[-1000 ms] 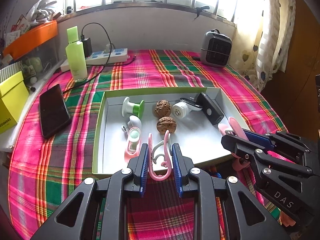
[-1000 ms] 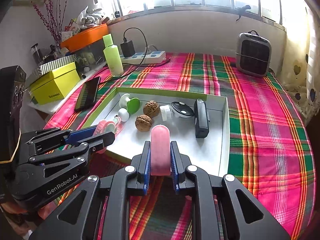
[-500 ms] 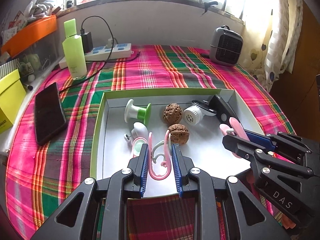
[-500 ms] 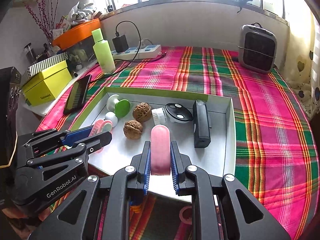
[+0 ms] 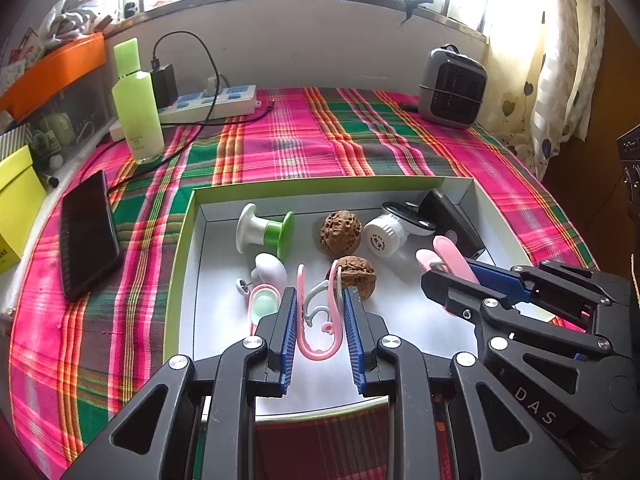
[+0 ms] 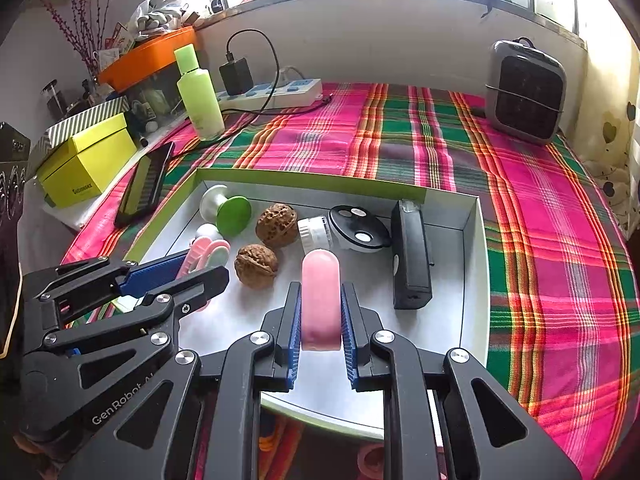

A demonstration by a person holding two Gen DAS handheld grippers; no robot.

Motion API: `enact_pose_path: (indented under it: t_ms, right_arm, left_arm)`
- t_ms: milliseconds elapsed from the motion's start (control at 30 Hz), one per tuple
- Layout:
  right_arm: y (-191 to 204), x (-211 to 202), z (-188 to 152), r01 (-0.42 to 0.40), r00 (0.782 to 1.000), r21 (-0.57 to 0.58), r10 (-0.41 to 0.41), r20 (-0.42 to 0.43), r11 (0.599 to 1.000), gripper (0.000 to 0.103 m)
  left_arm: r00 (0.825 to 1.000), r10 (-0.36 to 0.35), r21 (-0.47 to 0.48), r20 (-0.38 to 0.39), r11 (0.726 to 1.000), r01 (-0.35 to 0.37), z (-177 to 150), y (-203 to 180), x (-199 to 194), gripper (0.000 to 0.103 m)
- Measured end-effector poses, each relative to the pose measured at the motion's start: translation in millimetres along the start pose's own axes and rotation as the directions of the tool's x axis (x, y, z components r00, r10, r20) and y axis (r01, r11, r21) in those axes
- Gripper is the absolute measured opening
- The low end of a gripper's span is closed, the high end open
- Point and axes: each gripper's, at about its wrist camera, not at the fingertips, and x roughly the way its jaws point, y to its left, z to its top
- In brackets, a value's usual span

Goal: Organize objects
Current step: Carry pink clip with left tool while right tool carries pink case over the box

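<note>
At lower centre, the left gripper point(image 5: 319, 312) is clamped on a pink-and-white plastic hook point(image 5: 320, 316); the right gripper point(image 6: 320, 316) grips a pink rounded tube point(image 6: 320, 292). Both hover over the shallow white green-rimmed box point(image 5: 188, 216); lower onto bare floor, then release.

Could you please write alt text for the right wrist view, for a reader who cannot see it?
The right gripper holds a pink capsule-shaped piece over a green-rimmed white tray containing two walnuts, a black device and small items. The left gripper holds pink clips beside it, above a plaid tablecloth.
</note>
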Motion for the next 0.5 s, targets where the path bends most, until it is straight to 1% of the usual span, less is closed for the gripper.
enact_pose_path:
  t_ms: [233, 333, 500]
  right_arm:
    - [-2, 8, 1, 0.011, 1.0, -0.005, -0.012, -0.01, 1.0, 0.019]
    - [-2, 11, 1, 0.018, 1.0, -0.011, -0.018, -0.013, 1.0, 0.019]
    - [-2, 15, 1, 0.025, 1.0, -0.016, -0.025, -0.017, 1.0, 0.019]
  left_arm:
    - [1.0, 0.003, -0.008, -0.025, 1.0, -0.003, -2, 2, 9, 0.021]
    - [1.0, 0.022, 0.005, -0.016, 1.0, -0.022, -2, 0, 10, 0.021]
    - [1.0, 0.019, 0.003, -0.017, 1.0, -0.019, 0, -1, 12, 0.021]
